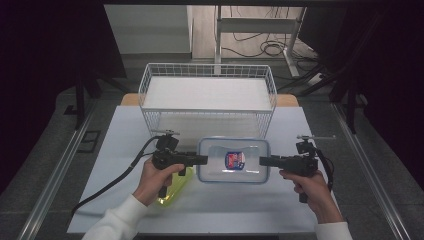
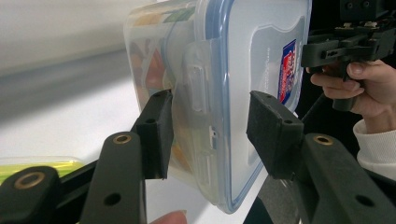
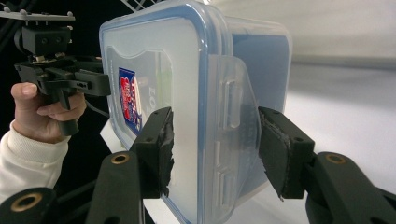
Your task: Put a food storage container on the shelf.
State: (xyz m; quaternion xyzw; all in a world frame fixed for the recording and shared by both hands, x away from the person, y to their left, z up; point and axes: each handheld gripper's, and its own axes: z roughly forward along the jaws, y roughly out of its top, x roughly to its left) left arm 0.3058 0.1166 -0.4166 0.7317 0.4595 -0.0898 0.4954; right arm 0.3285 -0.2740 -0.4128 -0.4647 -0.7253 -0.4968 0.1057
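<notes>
A clear plastic food container [image 1: 233,160] with a blue-rimmed lid and a red-and-blue label hangs between the two grippers, a little above the white table top [image 1: 120,135]. My left gripper [image 1: 204,159] is shut on its left end, one pad under the body and one on the lid over the side latch [image 2: 198,79]. At the opposite end, my right gripper [image 1: 262,161] is shut across the other latch [image 3: 231,107]. In the left gripper view the container [image 2: 243,70] stands on edge between the pads [image 2: 156,135]. The right gripper view shows the container [image 3: 154,70] the same way.
A white wire basket [image 1: 207,95] stands just behind the container, open at the top. A yellow-green translucent box [image 1: 172,192] lies on the table under the person's left hand. The left gripper's black cable [image 1: 110,185] trails toward the front left edge.
</notes>
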